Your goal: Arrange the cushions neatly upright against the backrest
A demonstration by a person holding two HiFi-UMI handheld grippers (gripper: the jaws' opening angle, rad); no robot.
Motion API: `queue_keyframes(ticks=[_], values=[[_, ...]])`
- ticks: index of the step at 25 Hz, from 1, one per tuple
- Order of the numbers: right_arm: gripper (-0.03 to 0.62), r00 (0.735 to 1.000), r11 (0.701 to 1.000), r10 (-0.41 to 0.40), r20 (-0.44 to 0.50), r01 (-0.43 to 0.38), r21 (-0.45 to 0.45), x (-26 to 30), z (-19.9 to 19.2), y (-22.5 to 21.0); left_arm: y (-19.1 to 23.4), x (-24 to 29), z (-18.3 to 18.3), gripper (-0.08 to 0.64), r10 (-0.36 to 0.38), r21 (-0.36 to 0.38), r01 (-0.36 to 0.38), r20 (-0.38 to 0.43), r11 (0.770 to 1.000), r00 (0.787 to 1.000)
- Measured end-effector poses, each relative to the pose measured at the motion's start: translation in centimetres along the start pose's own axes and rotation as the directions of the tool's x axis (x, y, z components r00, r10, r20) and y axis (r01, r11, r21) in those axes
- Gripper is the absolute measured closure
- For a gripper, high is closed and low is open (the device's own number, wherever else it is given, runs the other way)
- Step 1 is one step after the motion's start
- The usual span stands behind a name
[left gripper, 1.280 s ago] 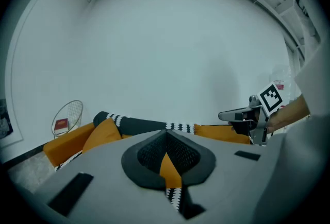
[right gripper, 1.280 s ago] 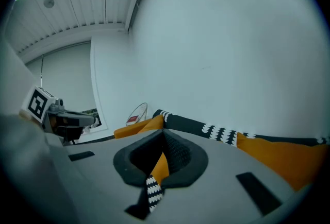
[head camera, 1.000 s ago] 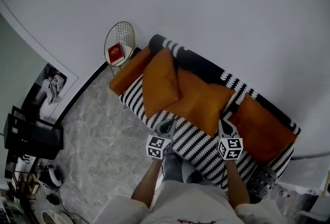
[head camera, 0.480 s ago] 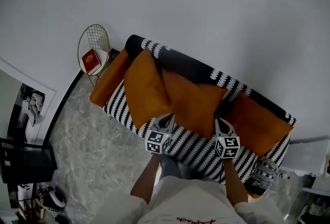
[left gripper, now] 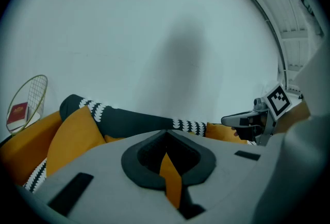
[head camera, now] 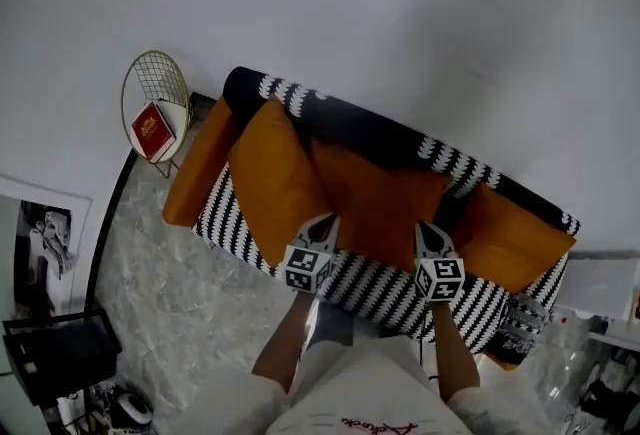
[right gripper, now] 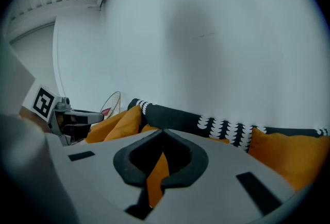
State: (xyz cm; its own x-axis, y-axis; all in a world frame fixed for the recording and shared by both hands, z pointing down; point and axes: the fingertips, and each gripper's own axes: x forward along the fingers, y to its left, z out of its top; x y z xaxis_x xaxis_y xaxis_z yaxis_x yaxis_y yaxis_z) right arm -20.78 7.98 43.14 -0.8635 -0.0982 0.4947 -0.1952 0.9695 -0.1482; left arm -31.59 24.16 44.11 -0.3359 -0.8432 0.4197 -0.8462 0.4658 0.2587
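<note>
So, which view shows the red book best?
The head view: the red book shows whole, from above, on the wire table. The left gripper view has it small at the edge; the right gripper view, only a red sliver.

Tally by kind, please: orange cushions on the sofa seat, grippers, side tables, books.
Orange cushions: 3
Grippers: 2
Wire side table: 1
Red book: 1
Total: 7
</note>
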Motion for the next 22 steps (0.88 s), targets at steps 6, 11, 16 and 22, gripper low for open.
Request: queue_keyframes(ticks=[6,11,16,22], values=[[0.566,0.995,0.995,-0.091,-0.038,0.093,0.046,2.6,-1.1,-1.3,2.8,4.7,-0.5,0.529,-0.079,-0.008,0.078,-0.059,0.997,0.995],[0.565,0.988,0.989,-0.123,-0.094,0.13,0.072,3.8,-3.2,-2.4,4.6,7.9,-1.9,0.529,-0.08,-0.078,0.073,-0.101,0.994,0.992],[0.565,0.973,0.976,-0.146,-0.178,0.172,0.134,6.0,-6.4,-5.2,5.3,11.4,-3.7,0.528,-0.096,-0.142,0.075,-0.146,0.987,0.985],[0.386,0.959,0.96,-0.063,-0.275,0.134,0.247,9.7,-10.1,-7.6,6.7,15.3,-5.3,0.526,-0.062,-0.212,0.022,-0.186,0.977,0.981]])
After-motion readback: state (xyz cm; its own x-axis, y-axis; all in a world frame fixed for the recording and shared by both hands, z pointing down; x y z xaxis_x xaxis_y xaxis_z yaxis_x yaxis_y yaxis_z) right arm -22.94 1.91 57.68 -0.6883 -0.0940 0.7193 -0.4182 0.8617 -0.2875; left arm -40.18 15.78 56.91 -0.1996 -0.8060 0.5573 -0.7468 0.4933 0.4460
